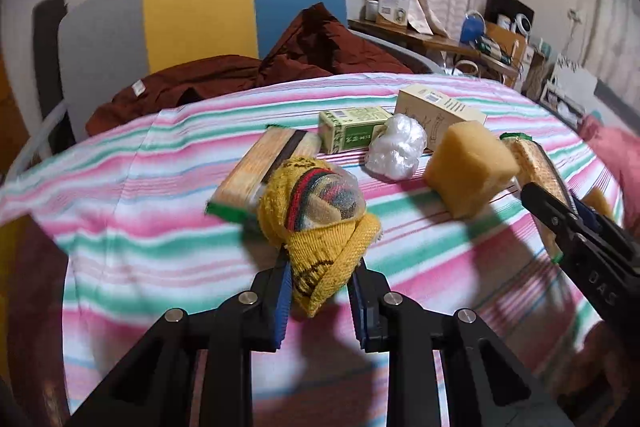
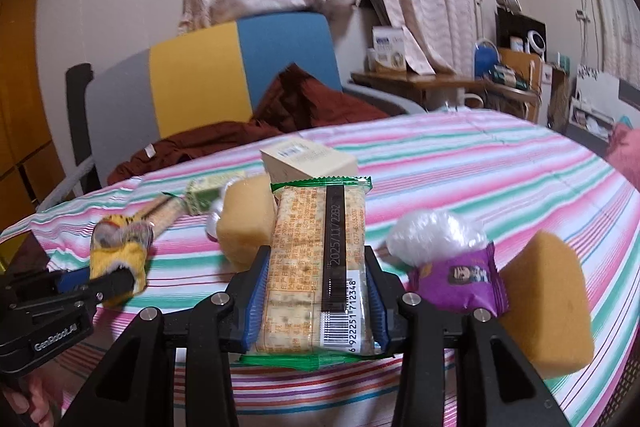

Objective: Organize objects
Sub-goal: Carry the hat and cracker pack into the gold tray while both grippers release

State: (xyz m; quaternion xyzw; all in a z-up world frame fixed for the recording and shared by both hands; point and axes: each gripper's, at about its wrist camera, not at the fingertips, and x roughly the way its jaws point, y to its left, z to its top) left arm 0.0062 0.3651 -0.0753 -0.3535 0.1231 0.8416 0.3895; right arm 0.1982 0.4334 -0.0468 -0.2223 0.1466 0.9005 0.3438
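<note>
in the left wrist view, a cracker packet (image 1: 260, 167) lies left of centre on the striped tabletop (image 1: 120, 195). just below centre, the left claw (image 1: 320, 279) is clamped on a yellow knitted bundle (image 1: 324, 223), held above the cloth. behind it stand a green box (image 1: 352, 133) and a cream box (image 1: 440, 109), with a crumpled white plastic bag (image 1: 396, 147) between them. right of that sits a yellow sponge (image 1: 468, 169). at the right edge, the right claw (image 1: 536, 193) grips a second cracker packet (image 1: 532, 159).

in the right wrist view, that claw (image 2: 318, 267) at centre is closed on the packet (image 2: 316, 267), with a purple snack pouch (image 2: 460, 279) and another sponge (image 2: 548, 303) at right.
</note>
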